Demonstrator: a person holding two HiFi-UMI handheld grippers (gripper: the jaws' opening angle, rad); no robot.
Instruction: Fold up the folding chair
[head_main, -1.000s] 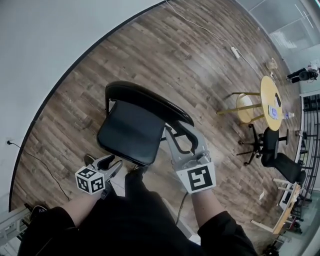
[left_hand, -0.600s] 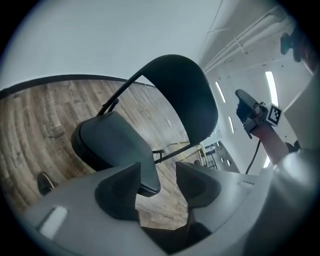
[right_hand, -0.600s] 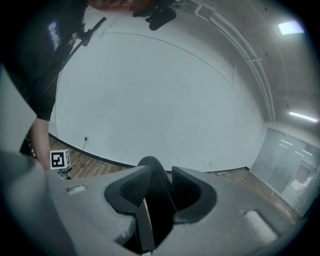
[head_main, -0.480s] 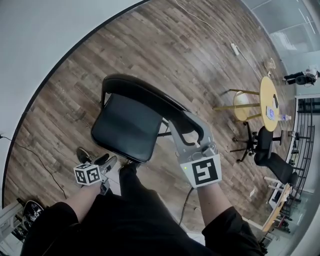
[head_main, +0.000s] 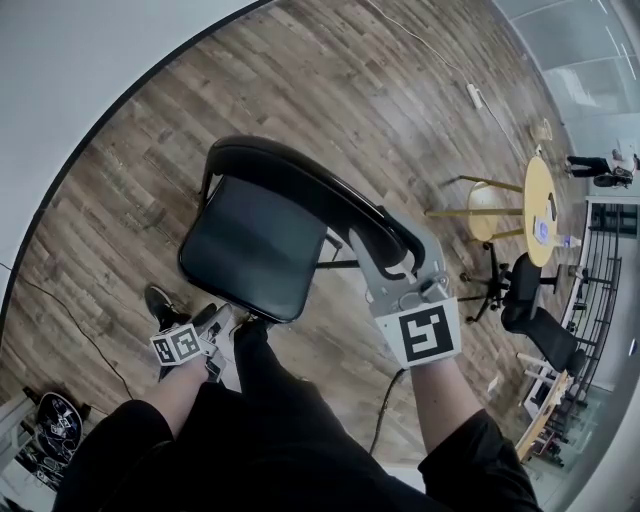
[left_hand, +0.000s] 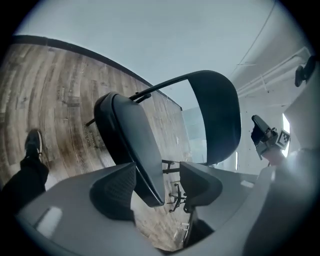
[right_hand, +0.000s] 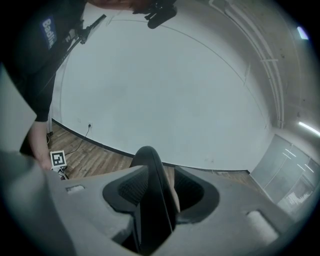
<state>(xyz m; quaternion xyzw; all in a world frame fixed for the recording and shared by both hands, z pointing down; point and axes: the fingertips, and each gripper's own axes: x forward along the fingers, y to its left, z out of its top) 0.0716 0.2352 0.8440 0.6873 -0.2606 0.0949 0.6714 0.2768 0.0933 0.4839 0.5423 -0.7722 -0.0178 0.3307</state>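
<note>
A black folding chair stands unfolded on the wood floor, its seat below the curved backrest. My right gripper straddles the backrest's right end. In the right gripper view the backrest edge lies between the jaws of that gripper, against the left pad, with a thin gap at the right pad; these jaws have just been opening. My left gripper is low at the seat's front edge. The seat edge runs between the jaws of my left gripper, which have also been opening, pads apart from it.
A white wall curves behind the chair. My legs and a shoe are just in front of the seat. To the right stand a round yellow table, a stool and black office chairs. A power strip lies on the floor.
My left gripper has dropped lower, down to the seat's front edge. The right gripper has stayed on the backrest and shifted a little to the right with it.
</note>
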